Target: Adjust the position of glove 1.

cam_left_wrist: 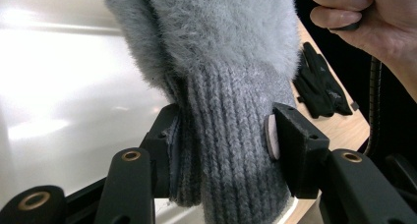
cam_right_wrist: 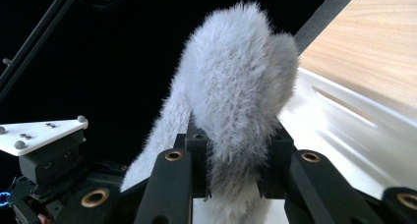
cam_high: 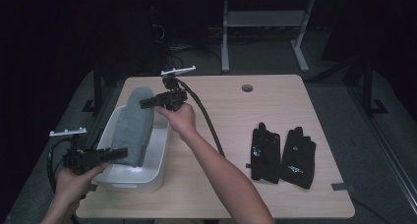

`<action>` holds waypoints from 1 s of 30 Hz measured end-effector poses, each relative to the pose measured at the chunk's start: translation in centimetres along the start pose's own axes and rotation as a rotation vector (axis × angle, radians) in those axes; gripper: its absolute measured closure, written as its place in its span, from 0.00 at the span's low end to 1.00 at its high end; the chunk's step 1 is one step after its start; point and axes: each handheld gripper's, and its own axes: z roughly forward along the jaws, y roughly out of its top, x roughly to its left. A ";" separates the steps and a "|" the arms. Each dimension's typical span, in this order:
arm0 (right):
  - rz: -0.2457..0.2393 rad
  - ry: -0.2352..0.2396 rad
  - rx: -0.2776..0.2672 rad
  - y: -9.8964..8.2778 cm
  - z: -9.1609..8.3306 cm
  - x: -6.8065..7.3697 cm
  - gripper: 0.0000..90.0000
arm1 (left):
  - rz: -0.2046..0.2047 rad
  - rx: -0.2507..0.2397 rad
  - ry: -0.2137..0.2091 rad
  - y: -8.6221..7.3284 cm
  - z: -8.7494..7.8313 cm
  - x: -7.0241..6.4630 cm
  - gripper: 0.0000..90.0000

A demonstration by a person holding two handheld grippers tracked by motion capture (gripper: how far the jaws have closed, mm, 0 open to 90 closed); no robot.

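Observation:
A grey fluffy mitten (cam_high: 135, 123) with a ribbed knit cuff (cam_left_wrist: 231, 135) is stretched lengthwise over a white plastic bin (cam_high: 158, 150) at the table's left. My left gripper (cam_high: 120, 154) at the near end is shut on the cuff, and in the left gripper view its pads (cam_left_wrist: 269, 135) press the ribbing from both sides (cam_left_wrist: 221, 135). My right gripper (cam_high: 145, 103) at the far end is shut on the mitten's fuzzy tip (cam_right_wrist: 241, 91), its jaws clamping the fur (cam_right_wrist: 236, 160). The other gripper's white plate (cam_right_wrist: 39, 133) shows at the left.
A pair of black gloves (cam_high: 282, 155) lies flat on the wooden table (cam_high: 236, 121) to the right of the bin. A round cable hole (cam_high: 247, 88) sits near the far edge. The right gripper's cable (cam_high: 206, 121) trails across the table. The surroundings are dark.

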 end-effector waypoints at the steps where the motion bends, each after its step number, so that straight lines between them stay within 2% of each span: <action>1: 0.001 0.000 0.002 -0.1 0.2 -0.1 0.79 | -0.003 0.003 0.004 -0.1 0.0 0.1 0.54; 6: 0.007 -0.004 0.022 -0.4 1.1 -0.5 0.79 | -0.004 0.025 0.017 -0.6 0.2 0.7 0.54; 7: 0.003 -0.006 0.026 -0.5 1.3 -0.6 0.79 | -0.017 0.016 0.017 -0.7 0.2 0.7 0.53; 14: 0.012 -0.012 0.054 -1.1 2.4 -1.0 0.79 | -0.034 0.048 0.029 -1.5 0.5 1.3 0.52; 19: 0.014 -0.019 0.086 -1.7 3.2 -1.5 0.79 | -0.042 0.101 0.034 -1.9 0.8 1.6 0.51; 30: 0.015 -0.038 0.127 -2.7 4.4 -2.4 0.79 | -0.041 0.166 0.079 -2.1 1.4 1.7 0.49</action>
